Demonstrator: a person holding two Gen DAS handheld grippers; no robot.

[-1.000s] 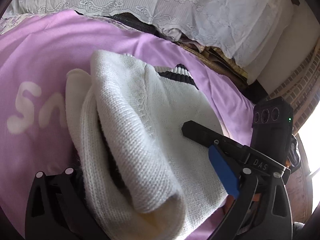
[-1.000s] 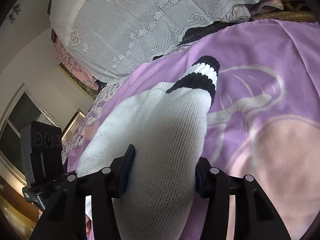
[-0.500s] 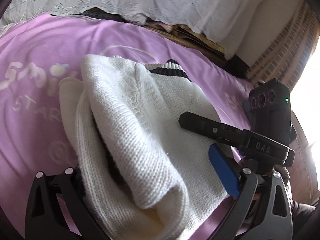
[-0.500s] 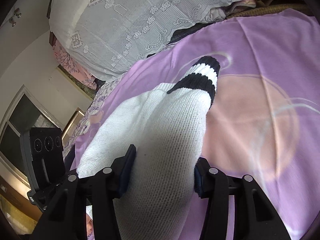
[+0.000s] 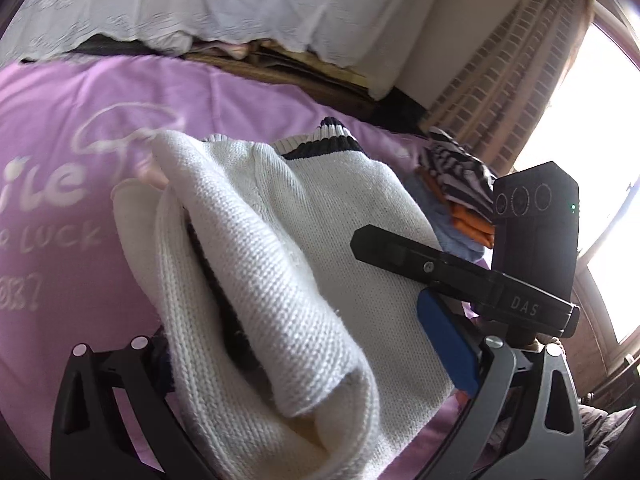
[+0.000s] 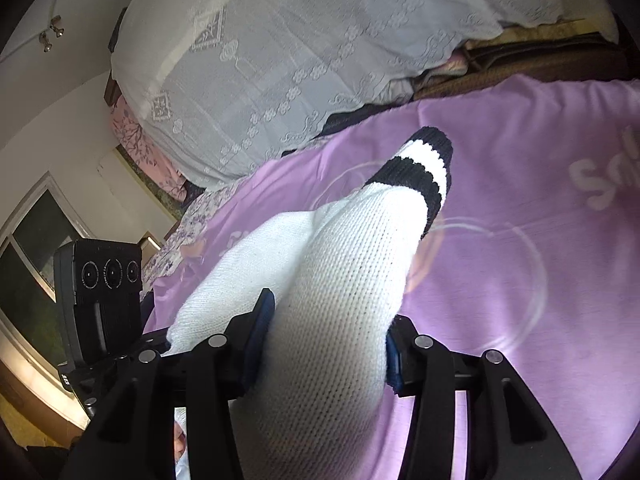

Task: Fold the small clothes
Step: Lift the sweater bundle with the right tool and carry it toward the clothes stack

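Note:
A folded white knit sweater (image 5: 304, 264) with black-and-white striped cuffs is held above the purple bedspread (image 5: 80, 112). My left gripper (image 5: 304, 344) is shut on its thick folded edge, and the left pad is hidden under the knit. My right gripper (image 6: 324, 332) is shut on the other side of the sweater (image 6: 340, 280), with the striped cuff (image 6: 420, 168) pointing away from it. The right gripper's body (image 5: 532, 240) shows at the right of the left wrist view.
A stack of folded clothes (image 5: 456, 192), striped on top with orange and blue under it, lies at the bed's right side. White lace-covered bedding (image 6: 320, 52) runs along the back. A curtain and bright window (image 5: 580, 120) are to the right.
Both grippers have carried the folded sweater to the right across the bedspread. The stack of folded clothes has come into the left wrist view. The grip has not changed.

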